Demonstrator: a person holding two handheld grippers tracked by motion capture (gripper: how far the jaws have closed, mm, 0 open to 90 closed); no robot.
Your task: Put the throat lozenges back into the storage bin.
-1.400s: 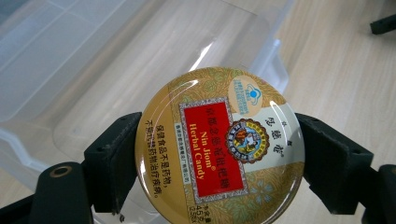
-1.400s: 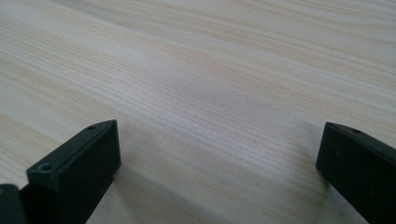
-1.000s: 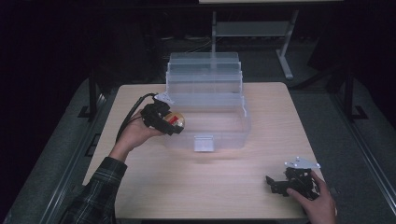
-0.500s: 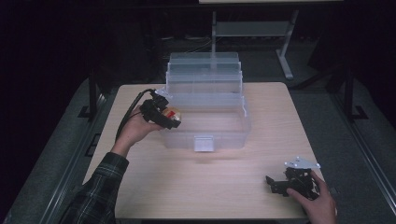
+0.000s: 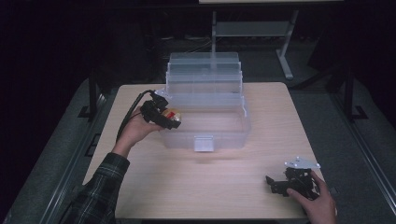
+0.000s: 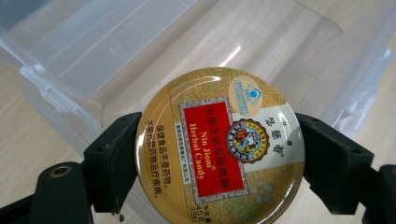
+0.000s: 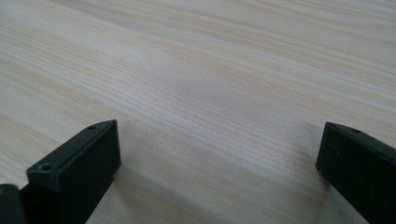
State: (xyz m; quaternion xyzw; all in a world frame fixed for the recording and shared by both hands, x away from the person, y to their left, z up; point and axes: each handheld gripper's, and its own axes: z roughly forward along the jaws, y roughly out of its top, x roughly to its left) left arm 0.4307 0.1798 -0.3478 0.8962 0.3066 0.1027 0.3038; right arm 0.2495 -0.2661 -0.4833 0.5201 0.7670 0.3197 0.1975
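Daylight-pale wood marks the desk [image 5: 205, 186] in the high view, with a clear plastic box [image 5: 205, 126] standing open at its middle, lid tiers folded back toward the far edge. The left gripper [image 5: 173, 119] hangs at the box's left wall, just over the rim, carrying a round tin [image 5: 173, 114] that shows as a small gold and red spot. The left hand [image 5: 135, 130] cups the gripper from below and outside the box, wrist bent up and forearm angled in from the lower left, a pose that suits lowering the tin into the open tub. The right gripper [image 5: 280, 184] rests low on the desk near the front right corner, well apart from the box, the right hand [image 5: 313, 200] wrapped round it from behind; it looks parked out of the way.

From the left gripper view, the tin [image 6: 219, 149] sits face-up between the jaws, which are clenched on its rim at opposite sides, label reading "Nin Jiom Herbal Candy". Gripping by the edge keeps the lid flat and level. Beneath and beyond it lies the box's clear floor [image 6: 261, 51], so the tin is poised over the interior, not yet set down.

From the right gripper view, the jaws stand wide apart and released, with nothing between them but bare desk grain [image 7: 210, 93].
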